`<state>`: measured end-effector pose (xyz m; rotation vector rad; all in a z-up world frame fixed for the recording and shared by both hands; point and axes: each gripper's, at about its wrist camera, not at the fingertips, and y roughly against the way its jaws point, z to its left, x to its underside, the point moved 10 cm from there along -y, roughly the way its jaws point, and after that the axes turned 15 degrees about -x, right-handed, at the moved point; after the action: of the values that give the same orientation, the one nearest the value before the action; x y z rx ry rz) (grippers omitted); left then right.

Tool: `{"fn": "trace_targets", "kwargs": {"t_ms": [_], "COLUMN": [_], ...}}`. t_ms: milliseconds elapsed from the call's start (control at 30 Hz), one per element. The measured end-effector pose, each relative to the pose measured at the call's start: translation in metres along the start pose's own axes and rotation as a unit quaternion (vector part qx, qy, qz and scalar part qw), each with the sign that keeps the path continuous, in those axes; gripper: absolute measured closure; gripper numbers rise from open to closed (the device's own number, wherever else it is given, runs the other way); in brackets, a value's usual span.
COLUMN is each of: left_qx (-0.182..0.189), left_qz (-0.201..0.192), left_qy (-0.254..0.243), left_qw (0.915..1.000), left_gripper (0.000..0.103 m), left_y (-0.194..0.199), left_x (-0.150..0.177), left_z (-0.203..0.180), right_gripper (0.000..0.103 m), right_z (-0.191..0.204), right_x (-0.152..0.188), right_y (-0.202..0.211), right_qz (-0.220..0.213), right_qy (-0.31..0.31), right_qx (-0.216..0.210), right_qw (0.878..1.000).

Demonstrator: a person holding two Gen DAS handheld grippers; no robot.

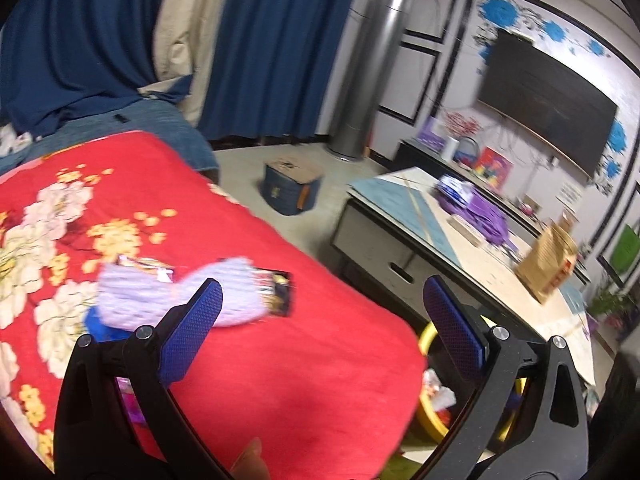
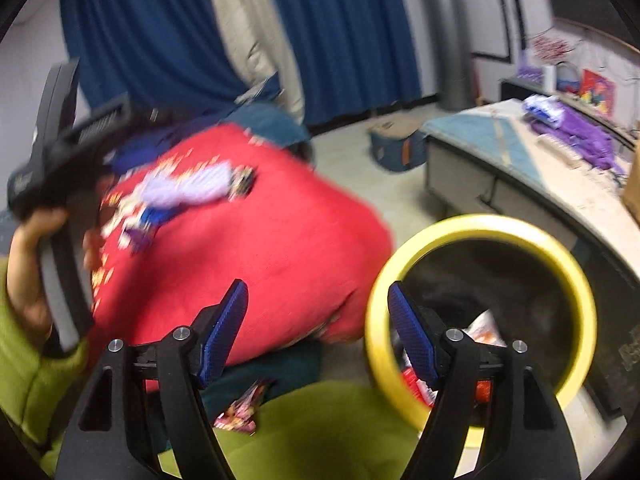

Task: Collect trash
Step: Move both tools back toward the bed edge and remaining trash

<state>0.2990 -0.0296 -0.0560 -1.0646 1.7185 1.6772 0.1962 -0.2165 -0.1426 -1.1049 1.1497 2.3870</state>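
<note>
Wrappers (image 1: 176, 296) lie long-axis left-right on your red blanket (image 1: 280, 360). Yellow-rimmed bin (image 2: 480, 228) sits right, near the coffee table (image 1: 440, 216). Left gripper (image 1: 322, 304) and right gripper (image 2: 318, 308) both gape, holding nothing.

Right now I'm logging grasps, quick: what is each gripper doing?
Left gripper: open, fingers wide apart, holding nothing.
Right gripper: open, holding nothing.

Two wrist fisheye views, both aimed across the bed toward the curtains

The left camera sat close above the red blanket (image 1: 280, 360), facing forward and right toward the counter (image 1: 500, 264). The right camera looked from lower and farther back, over the yellow-rimmed bin (image 2: 576, 280). Both views shared blanket, bin, counter and blue curtains (image 1: 272, 48).
</note>
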Motion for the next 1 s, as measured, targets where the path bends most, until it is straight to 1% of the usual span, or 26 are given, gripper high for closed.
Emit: {"fn": "trace_targets", "kwargs": {"t_ms": [100,300,467,633,700,733,767,833,867,900,933,1000], "left_qx": [-0.019,-0.049,-0.068,-0.076,-0.08,-0.081,-0.081,-0.083,-0.084,-0.083,-0.083,-0.085], "left_qz": [0.0,0.007,0.017,0.036,0.044,0.046,0.05,0.056,0.06,0.065,0.067,0.075], "left_qy": [0.015,0.044,0.052,0.04,0.038,0.038,0.038,0.039,0.041,0.044,0.047,0.051], "left_qw": [0.9997,0.9978,0.9961,0.9957,0.9951,0.9949,0.9947,0.9942,0.9938,0.9935,0.9932,0.9922], "left_gripper": [0.011,0.011,0.011,0.011,0.012,0.014,0.018,0.022,0.029,0.035,0.038,0.05], "left_y": [-0.004,-0.01,-0.018,-0.03,-0.036,-0.038,-0.041,-0.044,-0.047,-0.049,-0.05,-0.052], "left_x": [-0.002,-0.003,0.0,0.008,0.011,0.012,0.014,0.017,0.018,0.02,0.021,0.025], "left_z": [0.023,0.067,0.094,0.109,0.114,0.116,0.118,0.122,0.124,0.126,0.127,0.131], "right_gripper": [0.033,0.034,0.042,0.048,0.05,0.051,0.052,0.059,0.062,0.067,0.071,0.075], "right_z": [0.013,0.028,0.033,0.036,0.036,0.037,0.038,0.042,0.045,0.048,0.05,0.051], "right_x": [0.013,0.04,0.065,0.082,0.092,0.095,0.1,0.106,0.109,0.112,0.114,0.116], "right_y": [-0.014,-0.038,-0.061,-0.076,-0.084,-0.087,-0.091,-0.095,-0.098,-0.1,-0.102,-0.103], "right_qz": [0.028,0.081,0.132,0.167,0.188,0.195,0.207,0.222,0.229,0.235,0.24,0.244], "right_qy": [0.01,0.007,0.005,-0.005,-0.013,-0.015,-0.016,-0.013,-0.01,-0.008,-0.006,-0.001], "right_qx": [-0.012,-0.035,-0.048,-0.064,-0.071,-0.073,-0.077,-0.083,-0.088,-0.09,-0.092,-0.092], "right_qw": [0.999,0.996,0.99,0.984,0.98,0.978,0.975,0.971,0.969,0.968,0.966,0.965]}}
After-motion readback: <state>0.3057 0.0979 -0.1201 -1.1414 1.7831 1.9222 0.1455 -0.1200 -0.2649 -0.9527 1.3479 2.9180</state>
